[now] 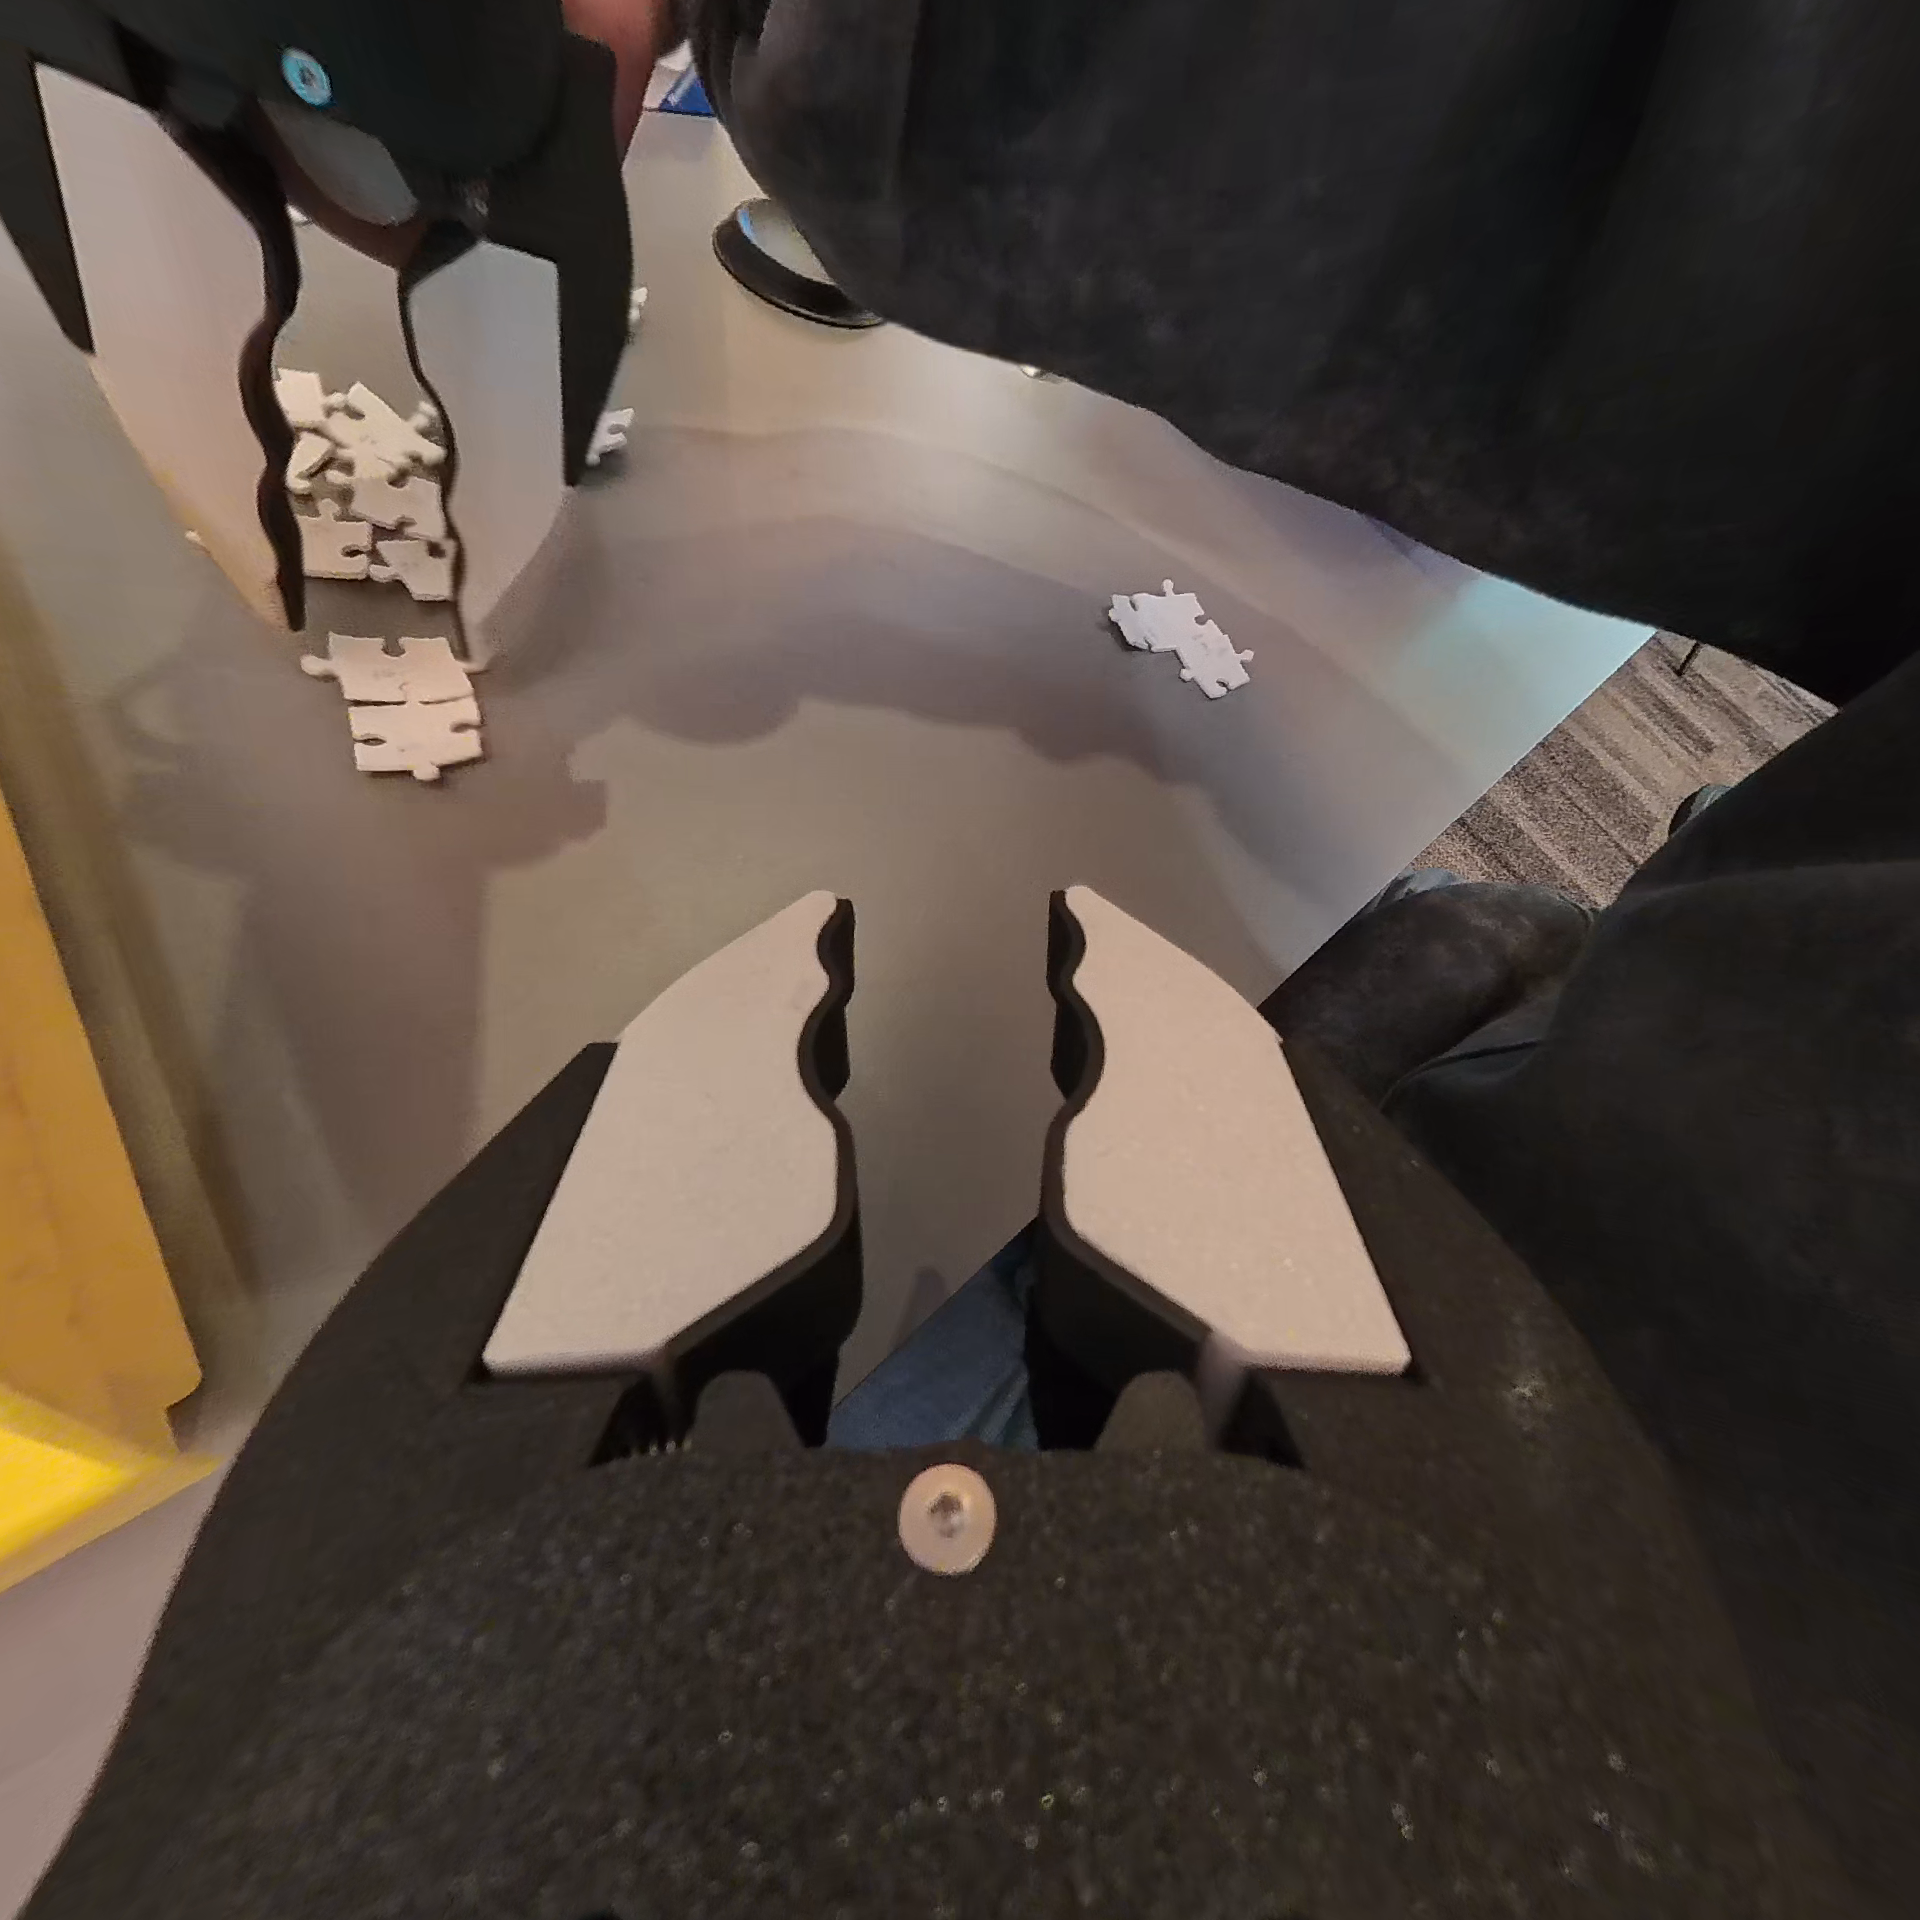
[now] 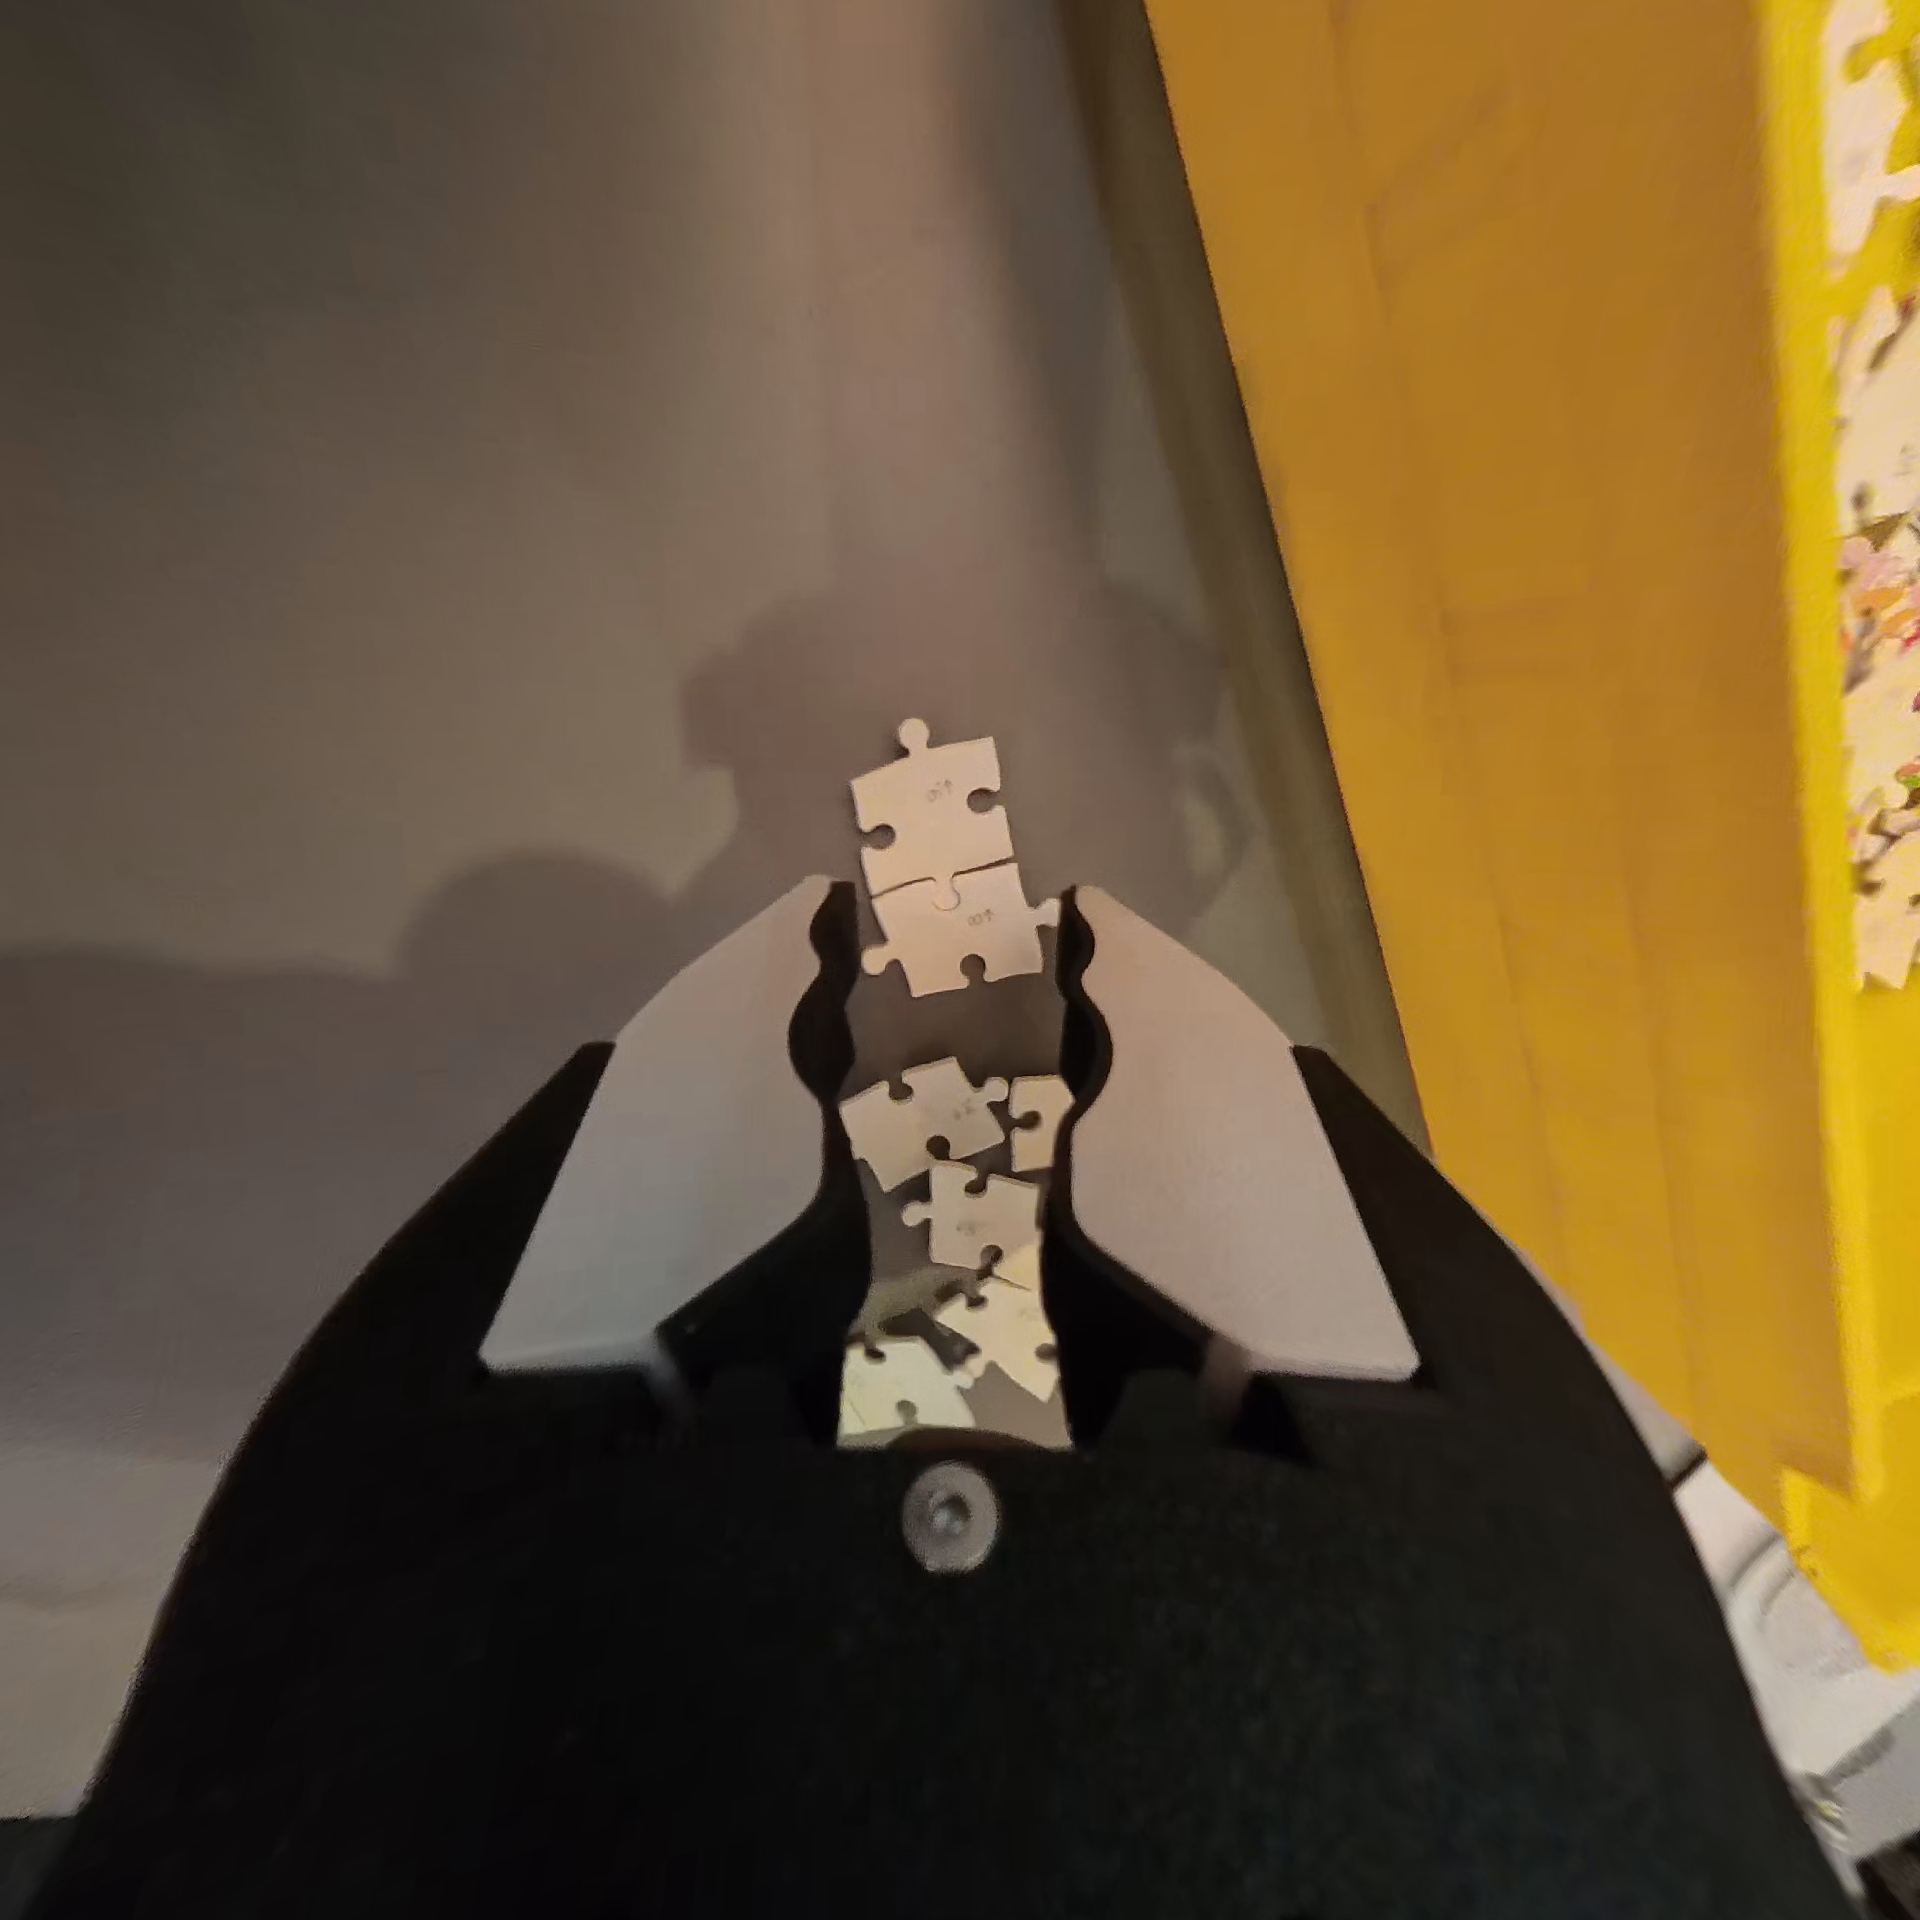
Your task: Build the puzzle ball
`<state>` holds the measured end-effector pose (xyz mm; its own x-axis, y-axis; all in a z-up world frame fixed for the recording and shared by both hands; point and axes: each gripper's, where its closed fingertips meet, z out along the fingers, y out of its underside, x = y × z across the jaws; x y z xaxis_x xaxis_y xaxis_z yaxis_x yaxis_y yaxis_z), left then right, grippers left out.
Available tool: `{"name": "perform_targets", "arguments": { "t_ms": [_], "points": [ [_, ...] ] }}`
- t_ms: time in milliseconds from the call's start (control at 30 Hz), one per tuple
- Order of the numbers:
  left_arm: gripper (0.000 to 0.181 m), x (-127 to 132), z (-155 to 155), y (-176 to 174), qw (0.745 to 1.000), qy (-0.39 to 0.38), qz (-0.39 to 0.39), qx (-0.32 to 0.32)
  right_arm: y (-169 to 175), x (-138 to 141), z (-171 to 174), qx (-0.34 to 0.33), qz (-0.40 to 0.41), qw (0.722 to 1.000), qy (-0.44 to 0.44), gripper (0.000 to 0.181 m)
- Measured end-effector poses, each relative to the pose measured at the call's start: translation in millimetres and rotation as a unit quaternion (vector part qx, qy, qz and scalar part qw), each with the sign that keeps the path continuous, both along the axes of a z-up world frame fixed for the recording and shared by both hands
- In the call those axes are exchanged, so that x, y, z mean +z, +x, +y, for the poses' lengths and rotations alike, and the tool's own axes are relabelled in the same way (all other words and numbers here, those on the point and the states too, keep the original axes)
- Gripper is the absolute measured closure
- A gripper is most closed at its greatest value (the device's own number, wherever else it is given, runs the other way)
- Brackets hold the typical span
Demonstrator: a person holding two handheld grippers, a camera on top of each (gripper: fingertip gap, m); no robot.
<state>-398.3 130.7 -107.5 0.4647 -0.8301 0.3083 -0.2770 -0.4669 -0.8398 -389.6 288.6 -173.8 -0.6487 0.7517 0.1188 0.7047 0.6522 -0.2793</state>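
Note:
White puzzle pieces lie on a grey table (image 1: pixel 831 623). In the left wrist view a joined pair (image 1: pixel 410 707) lies at the left, a loose pile (image 1: pixel 364 478) behind it, and another joined pair (image 1: pixel 1184 639) at the right. My left gripper (image 1: pixel 951 914) is open and empty near the table's front edge. My right gripper (image 1: pixel 379 623) hangs open over the pile, its tips at the near joined pair. In the right wrist view my right gripper (image 2: pixel 951 904) is open, with the joined pair (image 2: pixel 940 878) at its tips and loose pieces (image 2: pixel 951 1164) under its gap.
A yellow box (image 2: pixel 1507 623) stands beside the pieces, with a puzzle picture on its side; it also shows in the left wrist view (image 1: pixel 73 1143). A round black-rimmed table port (image 1: pixel 779 260) lies at the back. A person's dark clothing (image 1: pixel 1455 260) fills the right. Carpet (image 1: pixel 1621 790) lies beyond the table edge.

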Motion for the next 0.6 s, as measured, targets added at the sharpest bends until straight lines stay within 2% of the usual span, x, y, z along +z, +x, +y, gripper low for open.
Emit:
{"name": "perform_targets", "arguments": {
  "t_ms": [100,167,267,600],
  "points": [
    [0.146,0,-1,0,1.0,0.001,0.002,-0.001,-2,3,0,-0.05,0.017,0.998,-0.036,0.18],
    [0.146,1,-1,0,1.0,0.003,0.0,0.0,-4,-2,4,-0.097,0.03,0.994,-0.049,0.181],
    [0.146,2,-1,-1,1.0,0.001,-0.003,0.001,-3,-12,4,-0.118,0.03,0.991,-0.057,0.181],
    [0.146,2,0,-1,1.0,0.0,-0.004,0.001,-4,-20,4,-0.099,0.024,0.994,-0.027,0.181]
  ]
}}
